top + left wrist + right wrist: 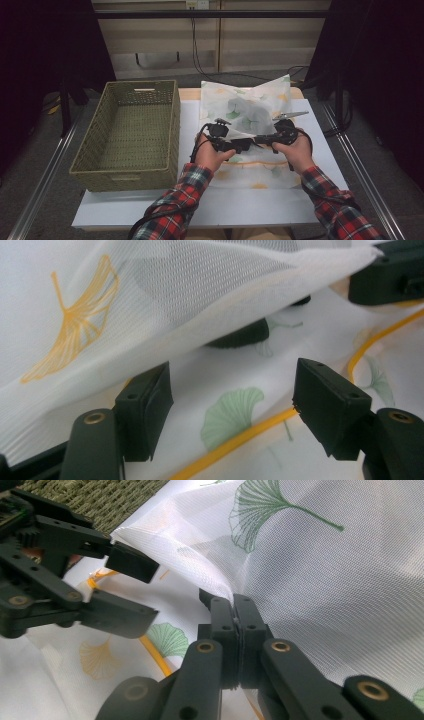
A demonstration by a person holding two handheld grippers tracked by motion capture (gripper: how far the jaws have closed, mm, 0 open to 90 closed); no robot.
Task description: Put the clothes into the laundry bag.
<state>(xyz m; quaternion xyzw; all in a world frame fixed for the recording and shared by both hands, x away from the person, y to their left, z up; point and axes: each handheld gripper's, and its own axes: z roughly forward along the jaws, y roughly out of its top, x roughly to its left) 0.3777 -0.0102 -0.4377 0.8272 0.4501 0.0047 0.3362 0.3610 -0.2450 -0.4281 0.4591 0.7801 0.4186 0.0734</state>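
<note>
White mesh fabric printed with green and orange ginkgo leaves and trimmed with a yellow cord (250, 107) lies spread over the centre of the pale worktop (200, 207), in the middle of the high view, with its far part lifted off the surface into a loose peak. It reads as a thin cloth or mesh bag being folded; which of the 2 I cannot tell.

The right tongs (234, 611) are pressed together on a raised edge of the fabric, at the centre of the right gripper view, and hold that fold up off the layer beneath. The left tongs (232, 395) stand apart, 1 black pad at each lower side of the left gripper view, hovering just over the flat lower layer and beneath the lifted flap, gripping nothing. In the right gripper view they appear at the upper left, near the corner of the raised sheet.

The woven olive-green rectangular basket (172, 107) sits at the left of the high view, just beside the fabric, with nothing visible inside it.

As a judgement, the work is at an early to middle stage: 1 edge is picked up, the second grip is not yet taken, the fold is unfinished, and the fabric has yet to go anywhere near the basket.
</note>
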